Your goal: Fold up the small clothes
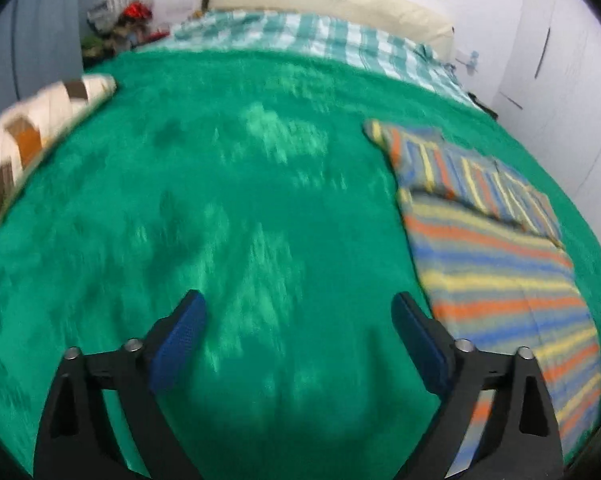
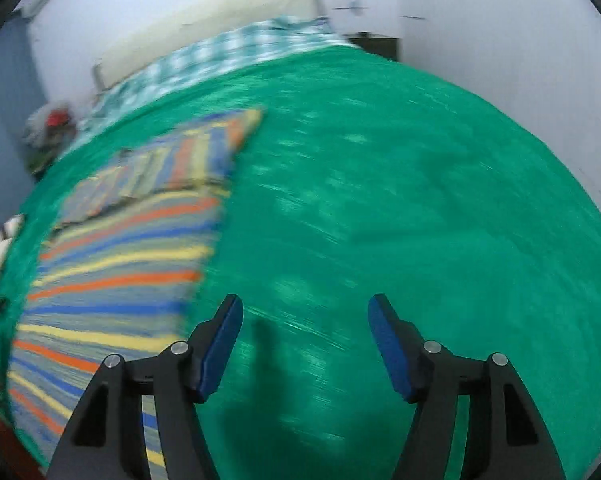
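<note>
Striped garment (image 1: 496, 248) lies flat on the green bedspread (image 1: 228, 184), right side of the left wrist frame; in the right wrist frame it fills the lower left, its far end already doubled over into a narrower band. Both views are motion-blurred, so edge detail is soft. My left gripper (image 1: 298, 316) has its jaws spread wide with nothing between them, over bare bedspread just left of the cloth. My right gripper (image 2: 304, 320) is about half spread, also empty, just right of the cloth's edge. My read: between folds, lining up for the next one. To do it well I'd pinch the two near corners of one layer only, lift evenly, lay edge to edge and keep the stripes aligned. Patchwork pillow (image 1: 32, 136) sits upper left, checked sheet (image 1: 300, 32) and headboard (image 1: 332, 0) along the top
</note>
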{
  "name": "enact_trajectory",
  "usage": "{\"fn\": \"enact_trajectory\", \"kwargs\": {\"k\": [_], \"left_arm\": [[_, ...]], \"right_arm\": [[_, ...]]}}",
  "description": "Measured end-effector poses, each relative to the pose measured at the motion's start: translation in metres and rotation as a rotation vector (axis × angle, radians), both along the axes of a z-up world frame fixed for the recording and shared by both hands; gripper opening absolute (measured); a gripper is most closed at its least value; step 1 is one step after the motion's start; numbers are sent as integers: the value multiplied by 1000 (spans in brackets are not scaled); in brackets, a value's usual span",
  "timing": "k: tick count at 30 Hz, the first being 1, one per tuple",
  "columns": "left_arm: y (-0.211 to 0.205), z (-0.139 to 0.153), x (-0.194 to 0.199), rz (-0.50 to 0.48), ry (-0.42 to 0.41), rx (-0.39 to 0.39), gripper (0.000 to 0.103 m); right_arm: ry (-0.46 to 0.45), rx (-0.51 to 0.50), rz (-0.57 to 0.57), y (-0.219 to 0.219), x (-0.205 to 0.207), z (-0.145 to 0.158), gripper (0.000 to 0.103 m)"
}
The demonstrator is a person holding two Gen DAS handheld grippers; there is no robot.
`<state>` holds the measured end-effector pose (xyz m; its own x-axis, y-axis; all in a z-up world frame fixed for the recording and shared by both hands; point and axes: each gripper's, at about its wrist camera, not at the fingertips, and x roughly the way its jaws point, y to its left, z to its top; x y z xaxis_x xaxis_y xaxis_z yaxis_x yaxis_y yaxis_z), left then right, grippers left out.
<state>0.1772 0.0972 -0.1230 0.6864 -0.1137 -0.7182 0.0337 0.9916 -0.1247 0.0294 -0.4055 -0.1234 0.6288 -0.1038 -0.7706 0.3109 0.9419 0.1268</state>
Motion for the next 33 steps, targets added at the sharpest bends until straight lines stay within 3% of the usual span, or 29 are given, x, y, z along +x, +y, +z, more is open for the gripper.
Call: {"fn": "enact_trajectory", "kwargs": {"k": [2, 4, 6, 9, 15, 33], "left_arm": [[4, -4, 23, 36, 9, 23, 98], [9, -19, 42, 63, 78, 37, 99], [15, -38, 54, 85, 153, 67, 103], [14, -41, 42, 59, 81, 89, 103], [13, -43, 42, 54, 85, 101, 103], [9, -43, 40, 56, 88, 120, 103]], "right_arm": [[34, 8, -44, -11, -4, -13, 65], [36, 25, -61, -20, -6, -19, 66], [30, 5, -60, -19, -3, -21, 73], [30, -14, -43, -15, -3, -28, 79], [13, -29, -31, -12, -4, -33, 87], [3, -33, -23, -11, -10, -34, 90]]}}
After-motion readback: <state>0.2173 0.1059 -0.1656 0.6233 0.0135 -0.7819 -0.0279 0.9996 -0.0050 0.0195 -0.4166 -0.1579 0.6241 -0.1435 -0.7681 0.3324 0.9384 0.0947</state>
